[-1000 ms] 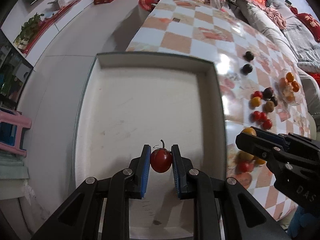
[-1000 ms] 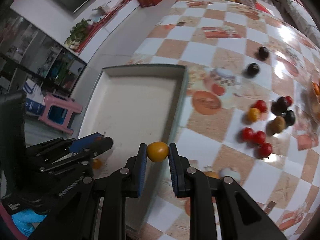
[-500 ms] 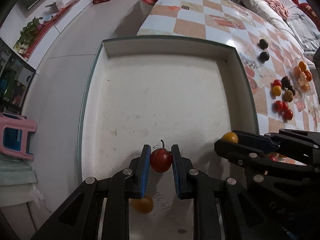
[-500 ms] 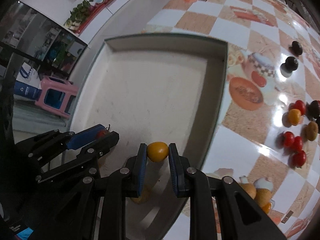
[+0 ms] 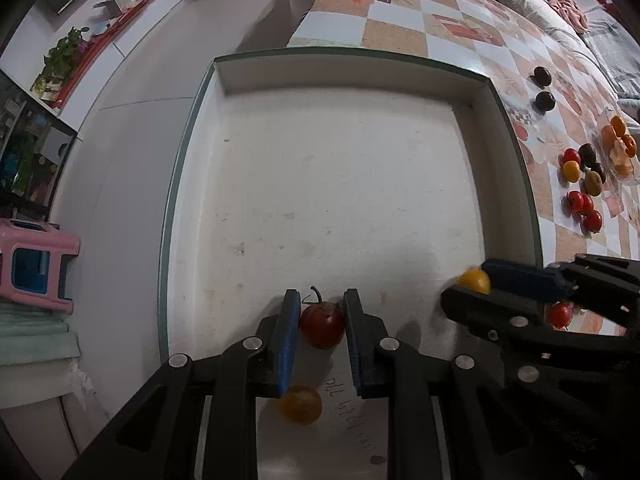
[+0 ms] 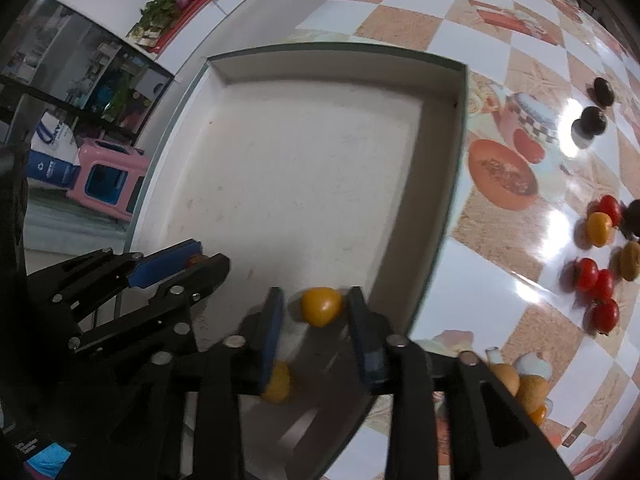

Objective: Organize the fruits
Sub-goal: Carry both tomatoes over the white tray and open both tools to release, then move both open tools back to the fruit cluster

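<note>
A white tray (image 5: 336, 80) with a green rim lies at the table's near corner. My left gripper (image 5: 322, 324) holds a red tomato (image 5: 322, 324) with a stem low over the tray's near part; its jaws stand slightly wider than before, still touching the fruit. My right gripper (image 6: 316, 312) has its jaws spread apart around a yellow tomato (image 6: 322, 306), which sits between them over the tray floor near the right wall. Another orange fruit (image 5: 300, 404) lies in the tray under my left gripper; it also shows in the right wrist view (image 6: 278, 386).
Loose red, yellow and dark fruits (image 5: 580, 184) lie on the checkered tablecloth (image 6: 480, 264) right of the tray, with two dark ones (image 6: 592, 120) farther back. A clear dish with orange fruit (image 5: 620, 148) is at far right. A pink stool (image 5: 36, 264) stands on the floor at left.
Both grippers moved down into the tray. The right jaws have spread apart from the yellow tomato. The left jaws have widened a little around the red tomato.
</note>
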`<state>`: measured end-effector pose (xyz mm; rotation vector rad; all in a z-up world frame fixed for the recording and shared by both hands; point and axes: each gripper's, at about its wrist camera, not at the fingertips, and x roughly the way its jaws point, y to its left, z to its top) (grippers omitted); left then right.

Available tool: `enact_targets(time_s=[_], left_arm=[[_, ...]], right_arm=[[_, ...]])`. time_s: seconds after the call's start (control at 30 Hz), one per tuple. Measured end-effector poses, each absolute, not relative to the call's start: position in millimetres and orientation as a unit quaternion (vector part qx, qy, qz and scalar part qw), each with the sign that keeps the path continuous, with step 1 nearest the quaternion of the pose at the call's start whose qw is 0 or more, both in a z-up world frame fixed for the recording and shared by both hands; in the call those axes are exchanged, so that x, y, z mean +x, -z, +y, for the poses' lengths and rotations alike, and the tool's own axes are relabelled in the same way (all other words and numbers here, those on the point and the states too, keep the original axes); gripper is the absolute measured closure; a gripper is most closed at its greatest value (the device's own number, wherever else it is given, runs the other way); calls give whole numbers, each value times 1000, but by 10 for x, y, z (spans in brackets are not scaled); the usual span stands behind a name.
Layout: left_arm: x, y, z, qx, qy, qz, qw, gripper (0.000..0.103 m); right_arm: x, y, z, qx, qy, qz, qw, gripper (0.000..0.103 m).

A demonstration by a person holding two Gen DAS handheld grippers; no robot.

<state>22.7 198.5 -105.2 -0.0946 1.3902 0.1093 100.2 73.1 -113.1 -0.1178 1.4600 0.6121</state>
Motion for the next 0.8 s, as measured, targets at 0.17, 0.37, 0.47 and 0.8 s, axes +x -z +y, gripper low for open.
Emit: enact_targets(time_s=[0.17, 0.37, 0.47, 0.8], left_arm=[[227, 1047, 2047, -54, -59, 643, 762, 79], [230, 1036, 2091, -73, -53, 643, 761, 79], [223, 1021, 2062, -72, -45, 642, 762, 79], [216, 850, 1953, -69, -37, 615, 785, 1]], right_arm=[[1000, 1032, 720, -45, -280, 644, 710, 51], [1020, 871, 629, -18, -287, 629, 722, 26], [1012, 789, 600, -17, -289, 620, 729, 24], [1039, 622, 289, 19, -275, 609, 744, 23]])
